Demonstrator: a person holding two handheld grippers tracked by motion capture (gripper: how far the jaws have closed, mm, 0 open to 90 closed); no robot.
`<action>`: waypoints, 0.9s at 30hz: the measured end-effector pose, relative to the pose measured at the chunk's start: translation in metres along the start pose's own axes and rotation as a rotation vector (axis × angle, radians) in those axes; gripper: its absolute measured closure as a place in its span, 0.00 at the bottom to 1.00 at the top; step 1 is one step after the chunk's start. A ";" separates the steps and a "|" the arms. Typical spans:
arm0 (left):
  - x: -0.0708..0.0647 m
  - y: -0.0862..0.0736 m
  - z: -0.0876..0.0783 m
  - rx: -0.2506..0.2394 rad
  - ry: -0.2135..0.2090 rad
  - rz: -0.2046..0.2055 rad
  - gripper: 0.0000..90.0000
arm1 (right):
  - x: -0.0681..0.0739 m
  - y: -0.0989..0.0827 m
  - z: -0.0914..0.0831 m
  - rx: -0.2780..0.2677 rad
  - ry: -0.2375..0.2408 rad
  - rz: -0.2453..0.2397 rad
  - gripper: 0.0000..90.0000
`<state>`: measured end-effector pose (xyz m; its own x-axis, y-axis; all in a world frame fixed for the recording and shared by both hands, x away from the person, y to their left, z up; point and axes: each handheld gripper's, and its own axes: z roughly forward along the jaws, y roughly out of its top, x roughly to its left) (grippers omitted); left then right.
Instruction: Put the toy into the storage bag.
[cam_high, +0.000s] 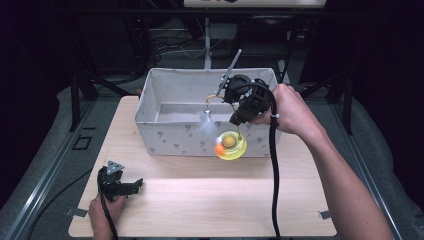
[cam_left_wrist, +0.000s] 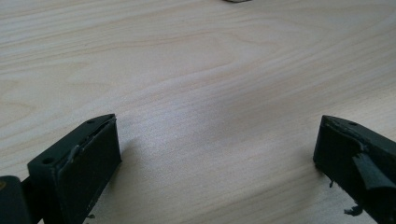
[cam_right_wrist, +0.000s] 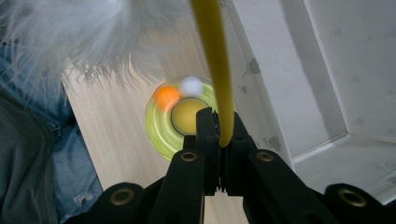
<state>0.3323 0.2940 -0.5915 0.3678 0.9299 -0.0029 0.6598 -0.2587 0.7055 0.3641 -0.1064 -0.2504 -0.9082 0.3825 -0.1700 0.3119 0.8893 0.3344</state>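
Observation:
A cat toy hangs in the air in front of the box: a yellow-green round base (cam_high: 230, 145) with an orange ball (cam_right_wrist: 166, 97) and a white ball (cam_right_wrist: 191, 85), a yellow wire (cam_high: 216, 96) arching up, and a white feather tuft (cam_high: 206, 122) at its end. My right gripper (cam_high: 236, 118) is shut on the yellow wire (cam_right_wrist: 215, 56) just above the base (cam_right_wrist: 161, 126), which looks blurred. The feather (cam_right_wrist: 70, 37) hangs close to the camera. My left gripper (cam_high: 131, 186) rests low at the table's front left, open, its jaws (cam_left_wrist: 217, 154) wide apart over bare wood.
A white fabric box (cam_high: 165, 135) with small grey marks stands at the back of the wooden table (cam_high: 200, 200); its inside (cam_right_wrist: 299, 70) looks bare. A black cable (cam_high: 273, 175) trails from the right gripper across the table. Blue trousers (cam_right_wrist: 28, 140) show below the table edge.

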 end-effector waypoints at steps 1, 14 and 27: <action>0.000 0.000 0.000 0.000 -0.001 0.000 0.01 | 0.000 0.000 -0.001 -0.005 0.001 0.003 0.98; 0.000 0.000 0.000 0.000 0.000 0.000 0.01 | -0.011 0.006 -0.017 -0.024 -0.032 0.019 0.98; 0.000 0.000 0.000 0.000 0.000 0.001 0.01 | -0.031 0.019 -0.033 -0.050 -0.060 0.053 0.98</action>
<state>0.3324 0.2940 -0.5915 0.3682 0.9297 -0.0022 0.6596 -0.2596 0.7054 0.3889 -0.1096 -0.2087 -0.8719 0.4446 -0.2053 0.3436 0.8541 0.3904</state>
